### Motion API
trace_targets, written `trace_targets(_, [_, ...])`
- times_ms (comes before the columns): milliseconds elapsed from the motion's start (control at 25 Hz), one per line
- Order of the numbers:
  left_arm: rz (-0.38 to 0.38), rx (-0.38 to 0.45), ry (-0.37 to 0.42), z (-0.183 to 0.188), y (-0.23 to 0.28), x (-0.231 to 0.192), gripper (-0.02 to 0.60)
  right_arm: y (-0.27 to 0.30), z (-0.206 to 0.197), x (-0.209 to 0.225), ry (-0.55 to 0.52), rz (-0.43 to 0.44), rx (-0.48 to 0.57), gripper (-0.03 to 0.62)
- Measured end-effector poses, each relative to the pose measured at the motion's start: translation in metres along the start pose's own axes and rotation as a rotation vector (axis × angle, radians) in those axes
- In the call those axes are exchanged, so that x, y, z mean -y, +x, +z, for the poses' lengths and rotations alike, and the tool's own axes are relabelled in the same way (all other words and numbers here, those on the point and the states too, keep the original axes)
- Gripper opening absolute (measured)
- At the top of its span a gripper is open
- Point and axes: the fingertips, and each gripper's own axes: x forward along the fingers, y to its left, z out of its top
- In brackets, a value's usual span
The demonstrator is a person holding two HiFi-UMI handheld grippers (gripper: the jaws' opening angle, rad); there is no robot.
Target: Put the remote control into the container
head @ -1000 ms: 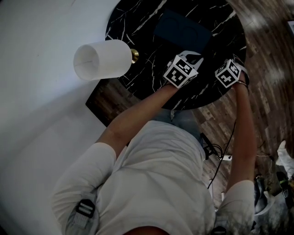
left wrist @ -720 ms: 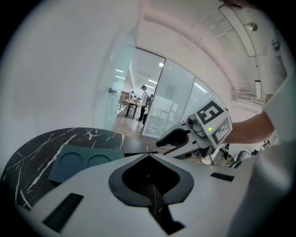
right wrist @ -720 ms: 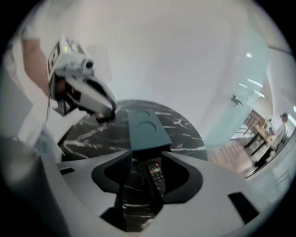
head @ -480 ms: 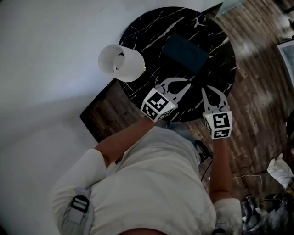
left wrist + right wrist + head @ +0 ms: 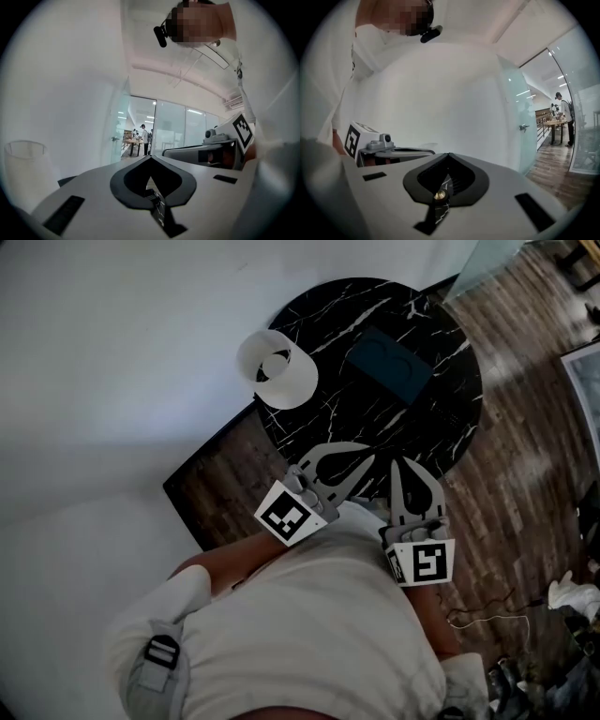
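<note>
The remote control cannot be picked out on its own. The only likely place for it is the dark container (image 5: 389, 362), which lies flat on the far part of the round black marble worktop (image 5: 441, 427). Faint curved shapes show inside the container, but the dim head view won't let you tell a remote from the lining. Nothing else loose lies on the worktop and neither pair of tongs carries anything, so you can judge that it is already in.

Your left tongs (image 5: 369, 459) are together, tips touching, with nothing in them. Your right tongs (image 5: 395, 465) have just been closing and now meet as well, with nothing between them. You hold both high by your chest, pointing level over the near edge and well apart from the container, which reads as a rest pose, not a reach.

A white lampshade (image 5: 277, 379) stands at the worktop's left edge, and from above it hides its own base.
</note>
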Motion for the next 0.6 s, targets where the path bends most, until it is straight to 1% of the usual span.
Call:
trace_targets(40, [0.008,0.011,-0.001,0.004,-0.004,0.002,0.002,-0.002,0.004,-0.008,0.006,0.005,0.018,0.008])
trace_targets(120, [0.011,0.004,0.010,0.005,-0.007,0.003,0.000,-0.003,0.009,-0.018,-0.006,0.011,0.041,0.008])
trace_targets(200, [0.016,0.013,0.006,0.007,-0.008,0.001,0.000,-0.001,0.012,-0.021,-0.011,0.005,0.049,0.008])
trace_targets(320, [0.006,0.006,0.034,0.008,-0.013,0.000,0.000,0.001,0.015,-0.024,-0.020,-0.004,0.056,0.008])
trace_targets(480, [0.003,0.000,0.005,0.006,-0.017,0.001,0.002,0.002,0.014,-0.027,-0.017,-0.015,0.048,0.008])
trace_targets(600, [-0.007,-0.001,0.001,0.006,-0.016,0.001,0.002,0.004,0.013,-0.026,-0.012,-0.026,0.042,0.008])
